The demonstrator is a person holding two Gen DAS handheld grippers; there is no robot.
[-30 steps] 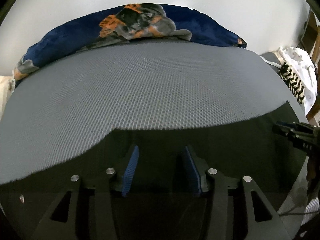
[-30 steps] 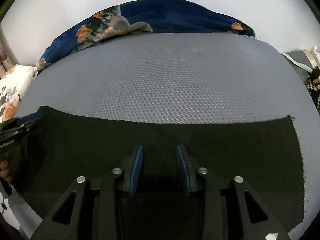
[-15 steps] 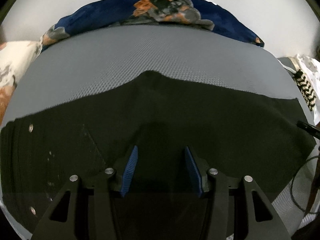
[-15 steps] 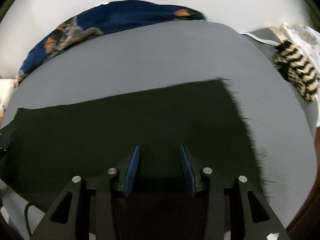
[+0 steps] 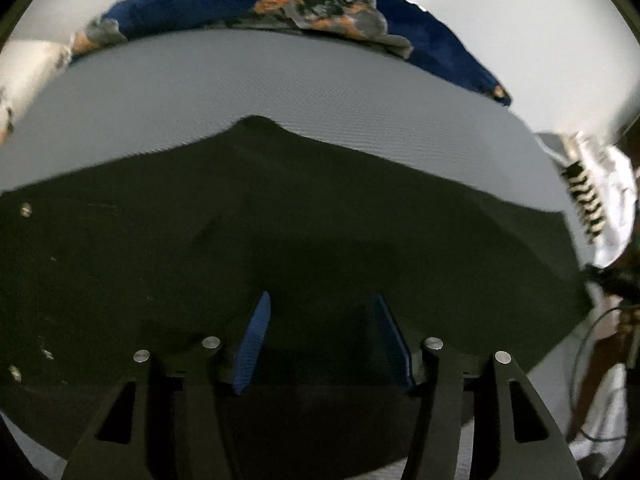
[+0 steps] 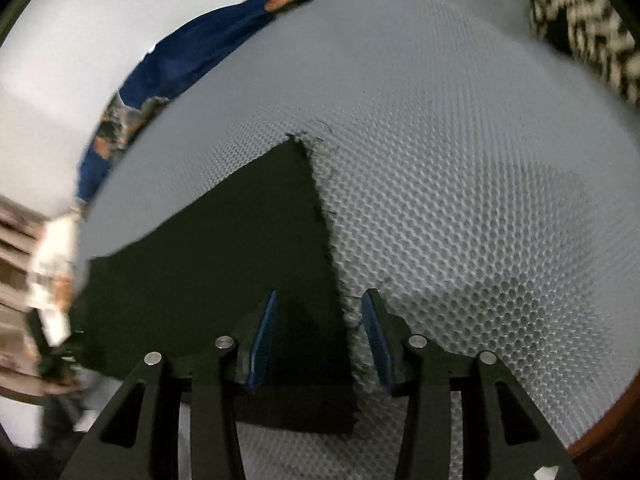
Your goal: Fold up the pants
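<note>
1. We see the black pants point(image 5: 280, 216) lying flat on the grey honeycomb-textured mattress point(image 5: 280, 80), with small metal rivets showing at the left of the left wrist view and a soft peak along the far edge.
2. In the right wrist view the pants point(image 6: 248, 240) end in a straight, slightly frayed edge that runs down between our right gripper's point(image 6: 318, 338) blue pads.
3. Our left gripper point(image 5: 324, 340) hangs over the dark cloth, jaws about half apart and gripping nothing; they have just been opening. The right jaws have also been opening, the cloth edge below them but not pinched.
4. Since a second ago, the right view has swung from the middle of the cloth to its end, and the left view now shows much more black fabric.
5. A navy floral blanket point(image 5: 400, 12) lies along the far side, and a black-and-white patterned cloth point(image 6: 580, 24) sits at the right; nothing blocks the pants.
</note>
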